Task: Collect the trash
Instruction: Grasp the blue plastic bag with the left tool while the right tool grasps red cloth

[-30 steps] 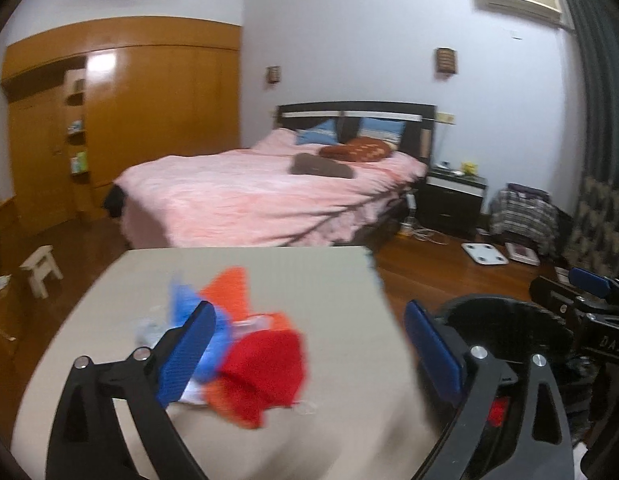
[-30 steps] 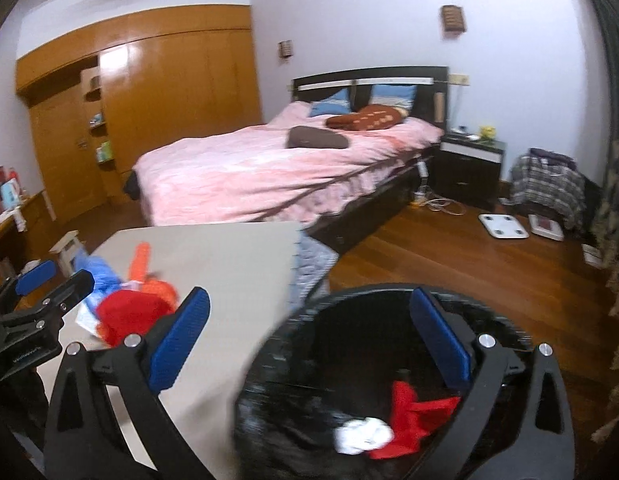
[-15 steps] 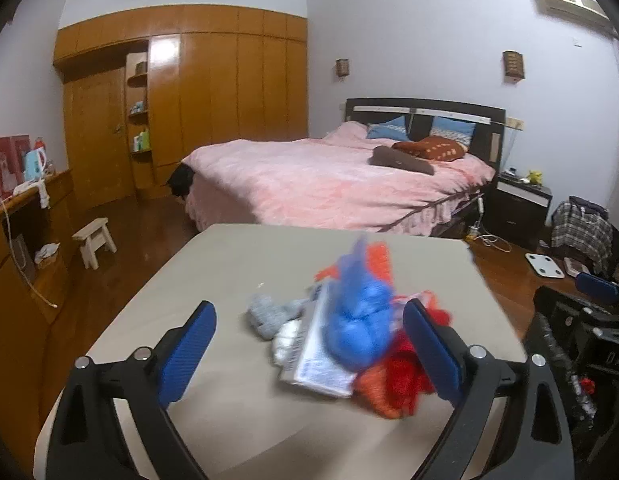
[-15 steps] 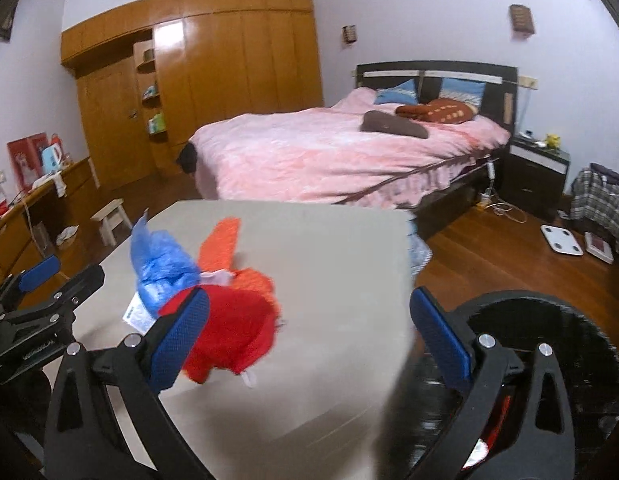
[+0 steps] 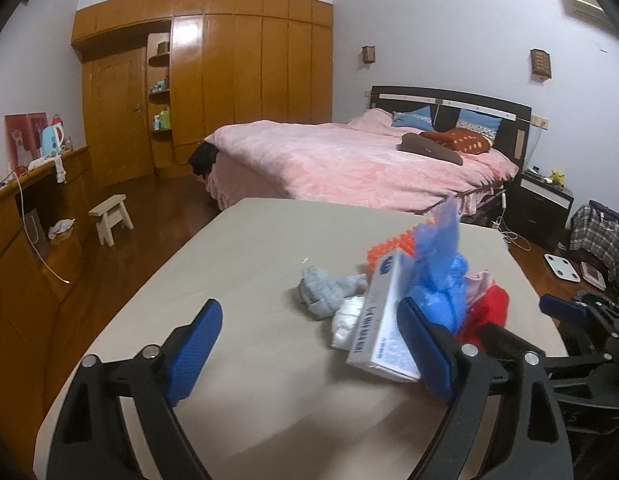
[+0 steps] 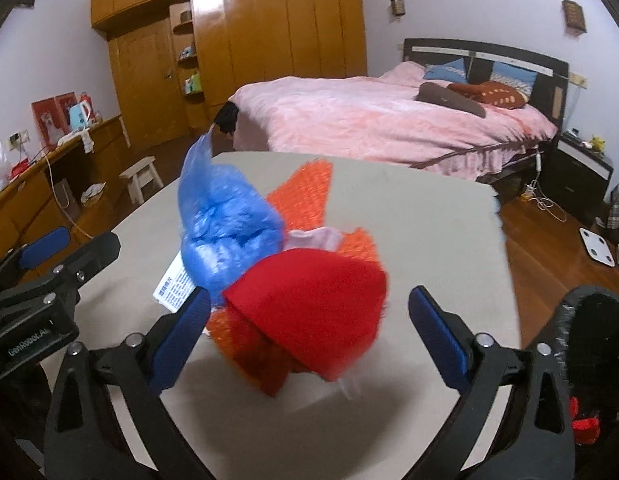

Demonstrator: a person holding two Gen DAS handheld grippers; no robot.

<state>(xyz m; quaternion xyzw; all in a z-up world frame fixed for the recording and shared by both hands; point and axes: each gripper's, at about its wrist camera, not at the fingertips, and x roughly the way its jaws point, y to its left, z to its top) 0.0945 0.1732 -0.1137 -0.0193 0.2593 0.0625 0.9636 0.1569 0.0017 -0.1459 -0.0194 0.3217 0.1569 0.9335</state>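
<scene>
A pile of trash lies on the beige table (image 5: 237, 264): a blue plastic bag (image 5: 441, 276), a white carton (image 5: 385, 316), a grey sock (image 5: 321, 290), white crumpled paper (image 5: 347, 320), orange mesh (image 5: 389, 246) and a red cloth (image 5: 487, 308). My left gripper (image 5: 309, 352) is open, its right finger touching the carton. My right gripper (image 6: 309, 328) is open around the red cloth (image 6: 313, 320), with the blue bag (image 6: 225, 232) and orange mesh (image 6: 305, 196) behind. The black bin (image 6: 593, 344) is at right, with red scraps inside.
A pink bed (image 5: 349, 160) stands beyond the table. A wooden wardrobe (image 5: 229, 92) fills the back wall. A low stool (image 5: 111, 220) and a wooden desk (image 5: 25, 216) are at left. A nightstand (image 5: 543, 200) and a white scale (image 5: 561, 268) are at right.
Both grippers have swung left, from over the bin to the trash pile on the table. The right gripper has closed in on the red cloth. Both stay open.
</scene>
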